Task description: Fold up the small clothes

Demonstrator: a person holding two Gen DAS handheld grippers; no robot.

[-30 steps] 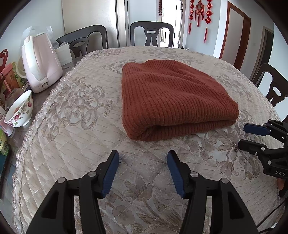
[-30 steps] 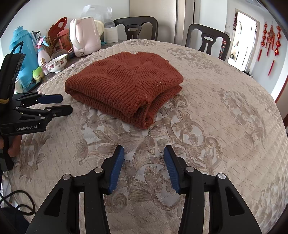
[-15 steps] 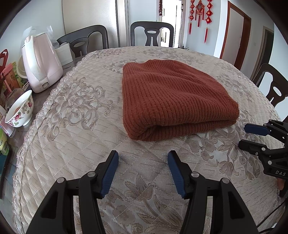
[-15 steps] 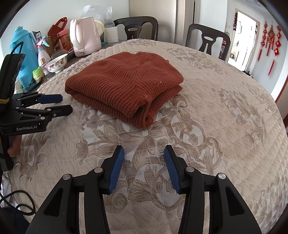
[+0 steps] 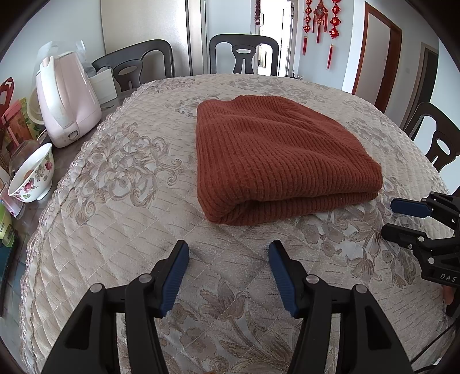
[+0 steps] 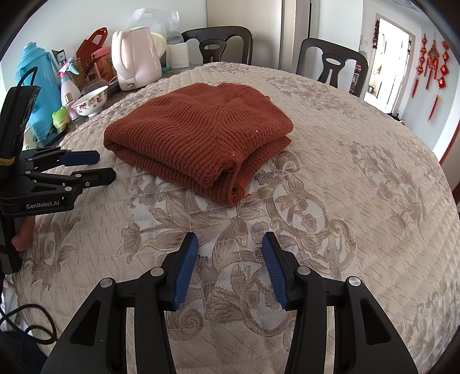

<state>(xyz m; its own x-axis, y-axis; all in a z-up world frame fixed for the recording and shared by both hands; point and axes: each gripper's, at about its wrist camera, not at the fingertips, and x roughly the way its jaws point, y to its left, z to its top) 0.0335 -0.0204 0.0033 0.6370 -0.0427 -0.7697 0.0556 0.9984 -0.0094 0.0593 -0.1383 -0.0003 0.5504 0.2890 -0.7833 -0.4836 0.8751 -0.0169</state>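
1. Left claw (image 5: 228, 253): jaws apart, nothing between the blue pads, angled down over the quilted cloth near the table's (image 5: 120, 236) near edge. Seen from the right wrist camera, its body reads "GenRobot.AI"; fingers (image 6: 24, 233) of the holding hand show beneath it.
2. Right claw (image 6: 230, 244): jaws likewise apart and empty, angled down over the floral cloth, near edge. In the left wrist view its body shows the letters "DAS", the rest cut off.
3. A black cable (image 6: 28, 322) lies at the near left corner of the table.
4. Sweater (image 5: 276, 161): rust-red ribbed knit, folded into a thick rectangle, lying flat around the table's middle, beyond both claws and touched by neither. The cloth between claws and sweater is bare.
5. Left edge of the table: floral bowl (image 5: 33, 174), pink kettle (image 5: 67, 100), blue flask (image 6: 38, 86), small green frog-shaped item (image 6: 60, 116), red bag (image 6: 96, 43). Labels there are too small to read.
6. Far edge: dark chairs (image 5: 243, 53) drawn up to the table.
7. Beyond: red hanging ornaments (image 5: 319, 17) on the wall by a doorway.
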